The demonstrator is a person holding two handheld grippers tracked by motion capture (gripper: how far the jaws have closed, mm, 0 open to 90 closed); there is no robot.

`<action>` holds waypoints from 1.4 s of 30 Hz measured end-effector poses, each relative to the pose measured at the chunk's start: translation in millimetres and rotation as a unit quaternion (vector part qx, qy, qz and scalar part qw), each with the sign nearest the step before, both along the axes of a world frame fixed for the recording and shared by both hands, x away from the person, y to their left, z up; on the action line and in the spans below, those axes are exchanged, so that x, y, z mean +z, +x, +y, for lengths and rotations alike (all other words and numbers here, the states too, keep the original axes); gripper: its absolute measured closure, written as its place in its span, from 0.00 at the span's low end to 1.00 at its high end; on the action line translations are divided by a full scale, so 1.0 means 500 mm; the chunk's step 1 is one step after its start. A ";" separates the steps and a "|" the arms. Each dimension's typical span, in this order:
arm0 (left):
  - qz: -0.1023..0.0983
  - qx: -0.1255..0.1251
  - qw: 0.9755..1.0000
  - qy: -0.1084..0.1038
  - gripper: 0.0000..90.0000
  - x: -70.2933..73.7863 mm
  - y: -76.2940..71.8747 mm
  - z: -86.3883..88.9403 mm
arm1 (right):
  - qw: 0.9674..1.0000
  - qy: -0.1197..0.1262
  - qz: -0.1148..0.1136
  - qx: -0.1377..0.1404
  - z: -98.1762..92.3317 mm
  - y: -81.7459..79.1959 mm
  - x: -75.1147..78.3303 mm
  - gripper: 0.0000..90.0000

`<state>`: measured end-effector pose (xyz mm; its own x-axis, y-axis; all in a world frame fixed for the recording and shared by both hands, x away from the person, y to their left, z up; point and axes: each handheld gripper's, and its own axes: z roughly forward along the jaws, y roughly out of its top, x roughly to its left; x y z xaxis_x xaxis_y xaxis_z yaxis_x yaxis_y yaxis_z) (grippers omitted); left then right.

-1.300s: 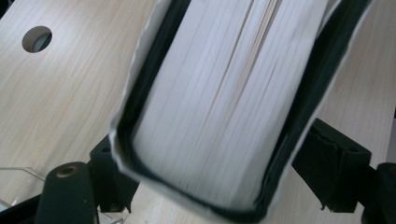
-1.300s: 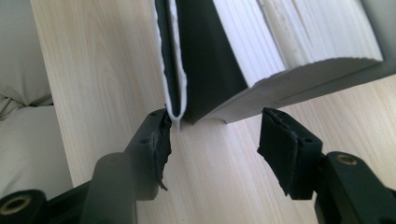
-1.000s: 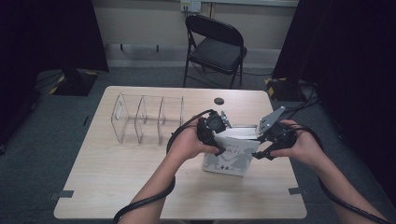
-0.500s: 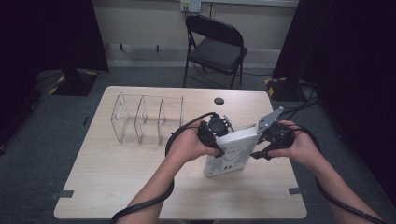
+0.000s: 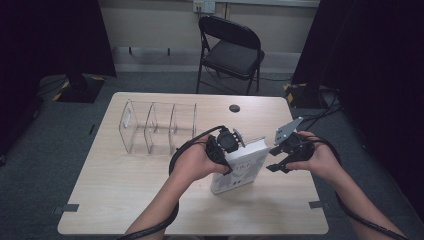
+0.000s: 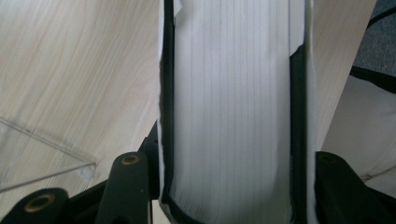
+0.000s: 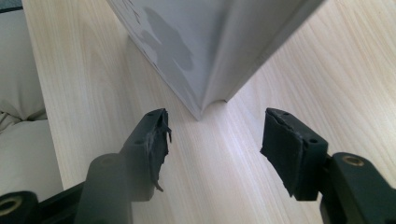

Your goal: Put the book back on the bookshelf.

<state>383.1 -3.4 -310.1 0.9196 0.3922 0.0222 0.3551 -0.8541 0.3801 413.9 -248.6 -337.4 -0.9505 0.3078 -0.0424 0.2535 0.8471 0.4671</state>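
Two hand-held grippers work at one white book (image 5: pixel 240 167) on the worktop (image 5: pixel 115 195). The left hand-held gripper (image 5: pixel 227 150) is clamped on the book: in the left gripper view its jaws press the covers from both sides, with the page block (image 6: pixel 233 107) between them. The book stands tilted near the middle of the worktop, its lower edge on the wood, its top leaning toward the left hand (image 5: pixel 192 162).

The right hand-held gripper (image 5: pixel 281 159) hangs just beside the book's right side with its jaws apart (they have just been opening a little), and nothing sits between them. In the right gripper view a lower corner of the book (image 7: pixel 201 112) meets the wood just ahead of the open pads (image 7: pixel 285 144).

A clear organizer (image 5: pixel 157 127) with three compartments stands on the worktop to the left of the book, apart from it. All three compartments hold nothing. A small dark disc (image 5: pixel 234 108) lies near the far edge.
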 end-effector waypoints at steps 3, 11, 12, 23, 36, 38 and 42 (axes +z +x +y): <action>0.001 0.002 1.000 0.000 0.58 0.000 0.000 0.005 | 1.000 0.004 0.002 0.001 0.002 0.000 -0.008 0.42; 0.007 0.008 1.000 0.010 0.56 0.000 0.010 0.001 | 1.000 0.005 0.014 -0.009 -0.001 0.000 -0.031 0.37; 0.008 0.012 1.000 0.007 0.56 -0.001 0.013 0.002 | 1.000 0.006 0.013 -0.010 -0.002 -0.001 -0.032 0.37; 0.000 -0.002 1.000 0.016 0.53 -0.010 0.025 -0.012 | 1.000 0.015 0.015 -0.021 -0.020 0.000 -0.052 0.30; 0.013 -0.007 1.000 0.017 0.53 -0.017 0.037 -0.021 | 0.999 0.015 0.022 -0.046 -0.032 -0.003 -0.092 0.21; 0.016 -0.010 1.000 0.017 0.52 -0.017 0.037 -0.022 | 0.999 0.017 0.020 -0.046 -0.033 -0.002 -0.103 0.20; 0.012 -0.005 1.000 0.020 0.52 -0.018 0.039 -0.024 | 0.998 0.019 0.024 -0.054 -0.035 -0.005 -0.122 0.18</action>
